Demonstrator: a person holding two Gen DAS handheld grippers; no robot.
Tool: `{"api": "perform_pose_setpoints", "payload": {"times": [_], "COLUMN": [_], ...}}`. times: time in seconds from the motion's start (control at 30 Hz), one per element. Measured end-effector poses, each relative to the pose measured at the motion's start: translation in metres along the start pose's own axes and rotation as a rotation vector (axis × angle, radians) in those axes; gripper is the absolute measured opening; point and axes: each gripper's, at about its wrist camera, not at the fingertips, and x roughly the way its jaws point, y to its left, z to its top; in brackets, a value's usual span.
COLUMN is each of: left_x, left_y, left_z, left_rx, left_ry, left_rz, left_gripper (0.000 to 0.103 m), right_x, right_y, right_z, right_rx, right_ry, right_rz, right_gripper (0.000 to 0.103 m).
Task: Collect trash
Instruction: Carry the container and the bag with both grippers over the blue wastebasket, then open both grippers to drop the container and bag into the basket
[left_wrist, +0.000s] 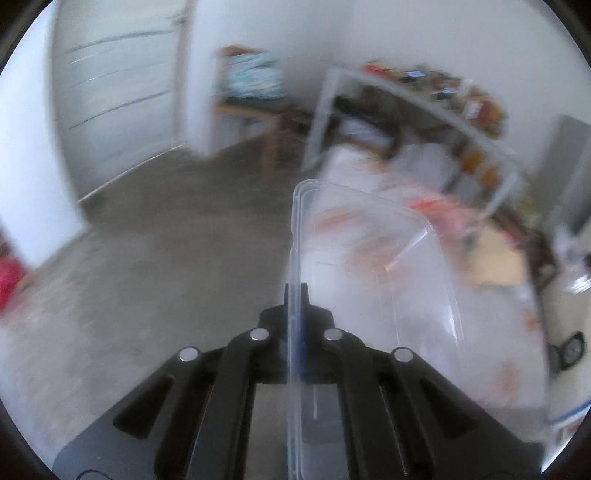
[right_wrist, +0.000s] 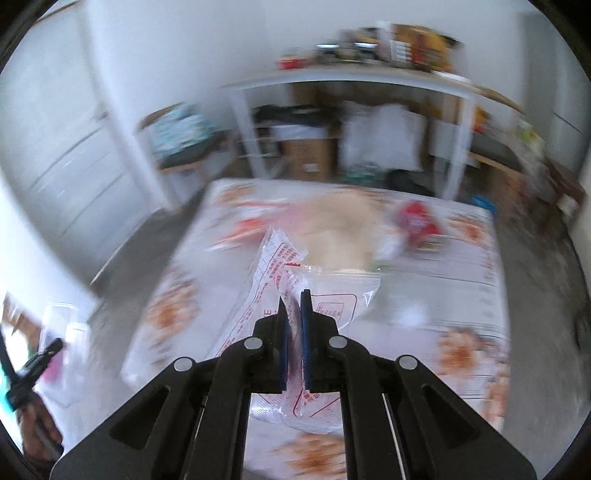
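left gripper (left_wrist: 294, 291): fingers clamped, pitched downward | right gripper (right_wrist: 294, 299): fingers clamped, pitched downward

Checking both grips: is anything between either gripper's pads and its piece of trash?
No. The left gripper pinches the clear container's rim directly; the right gripper clamps the printed plastic bag, nothing between.

Bare floor (left_wrist: 147, 240) left of the cluttered table (right_wrist: 461, 288) lies open.
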Motion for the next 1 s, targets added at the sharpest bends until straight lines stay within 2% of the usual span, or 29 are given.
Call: {"api": "perform_pose_setpoints", "payload": {"times": [0.1, 0.2, 0.27, 0.37, 0.43, 0.5, 0.53, 0.57, 0.6, 0.63, 0.7, 0.9, 1.0], "left_x": [0.015, 0.048, 0.071, 0.094, 0.111, 0.126, 0.13, 0.131, 0.131, 0.126, 0.116, 0.033, 0.0], "left_y": [0.084, 0.167, 0.217, 0.253, 0.268, 0.274, 0.278, 0.279, 0.278, 0.277, 0.281, 0.317, 0.344], "left_z": [-0.061, -0.149, -0.207, -0.257, -0.279, -0.293, -0.298, -0.3, -0.302, -0.306, -0.304, -0.288, -0.286], "left_rx": [-0.076, -0.164, -0.251, -0.318, -0.33, -0.327, -0.335, -0.332, -0.316, -0.295, -0.291, -0.426, -0.487], "left_ry": [0.122, 0.299, 0.406, 0.477, 0.508, 0.549, 0.545, 0.537, 0.531, 0.519, 0.505, 0.298, 0.221], "left_rz": [0.149, 0.304, 0.358, 0.372, 0.39, 0.396, 0.397, 0.394, 0.402, 0.412, 0.402, 0.45, 0.484], "left_gripper": [0.001, 0.001, 0.001, 0.001, 0.001, 0.007, 0.032, 0.064, 0.073, 0.077, 0.077, 0.077, 0.076], "right_x": [0.008, 0.024, 0.033, 0.048, 0.058, 0.066, 0.07, 0.073, 0.075, 0.079, 0.084, 0.123, 0.158], "right_y": [0.063, 0.141, 0.185, 0.249, 0.287, 0.321, 0.339, 0.356, 0.37, 0.381, 0.4, 0.459, 0.481], "right_z": [-0.018, -0.051, -0.073, -0.106, -0.13, -0.152, -0.166, -0.18, -0.193, -0.204, -0.223, -0.297, -0.341], "right_rx": [-0.076, -0.161, -0.201, -0.261, -0.305, -0.343, -0.368, -0.391, -0.41, -0.43, -0.461, -0.581, -0.588], "right_ry": [0.03, 0.098, 0.144, 0.22, 0.266, 0.308, 0.331, 0.353, 0.375, 0.396, 0.428, 0.565, 0.682], "right_rz": [0.106, 0.236, 0.302, 0.378, 0.413, 0.44, 0.45, 0.461, 0.469, 0.475, 0.488, 0.488, 0.476], "right_gripper": [0.006, 0.006, 0.006, 0.006, 0.006, 0.006, 0.006, 0.006, 0.006, 0.006, 0.006, 0.006, 0.006]}}
